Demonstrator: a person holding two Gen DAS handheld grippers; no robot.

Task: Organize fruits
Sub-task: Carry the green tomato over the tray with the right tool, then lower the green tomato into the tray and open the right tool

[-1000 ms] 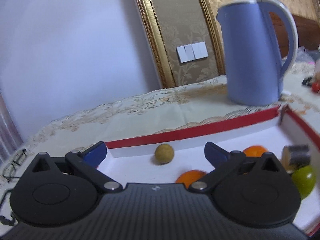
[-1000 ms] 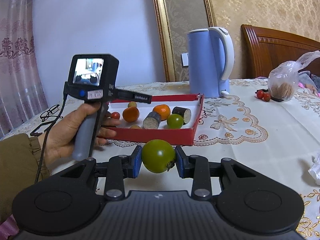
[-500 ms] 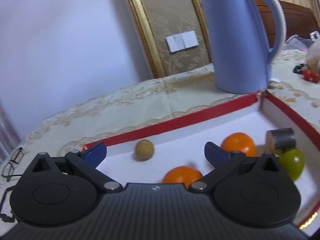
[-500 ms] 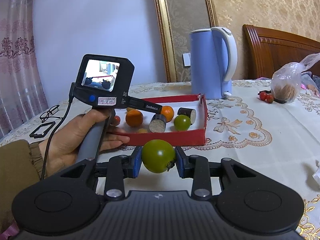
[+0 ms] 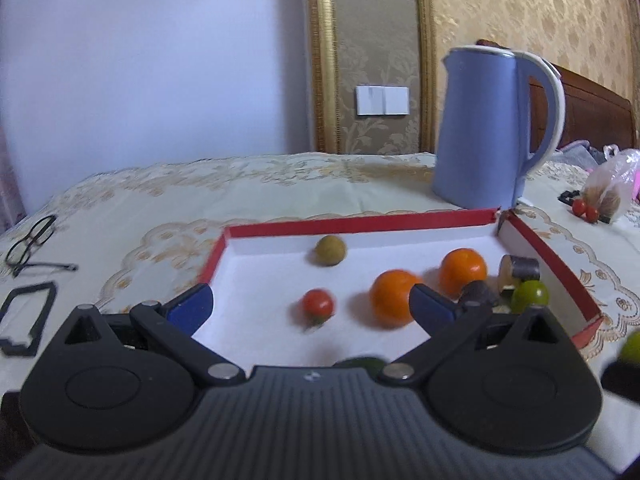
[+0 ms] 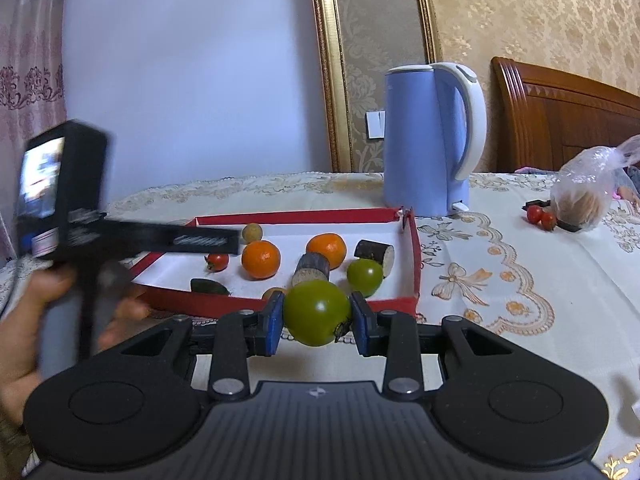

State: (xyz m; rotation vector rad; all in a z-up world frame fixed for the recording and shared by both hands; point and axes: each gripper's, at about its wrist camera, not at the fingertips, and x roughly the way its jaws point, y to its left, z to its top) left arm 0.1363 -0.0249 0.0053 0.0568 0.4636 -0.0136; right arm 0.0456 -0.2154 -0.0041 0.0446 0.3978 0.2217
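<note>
Right tongs [image 6: 316, 322] clamped on a green tomato [image 6: 317, 313], short of the red tray [image 6: 416, 256]; needs carrying over the rim. Left tongs [image 5: 310, 306] wide open, empty.

A tray [image 6: 416, 256] sits on the bench [image 6: 500, 280] ahead of me, with a kettle [image 6: 428, 140] just behind its far right corner and a bag [image 6: 580, 196] well off to the right. In the tray, two oranges [image 6: 261, 259] lie mid-way, a small tomato [image 6: 217, 261] to their left. My left claw [image 5: 310, 306] hangs over the tray's near edge, glasses [image 5: 30, 240] lying far to its left.
</note>
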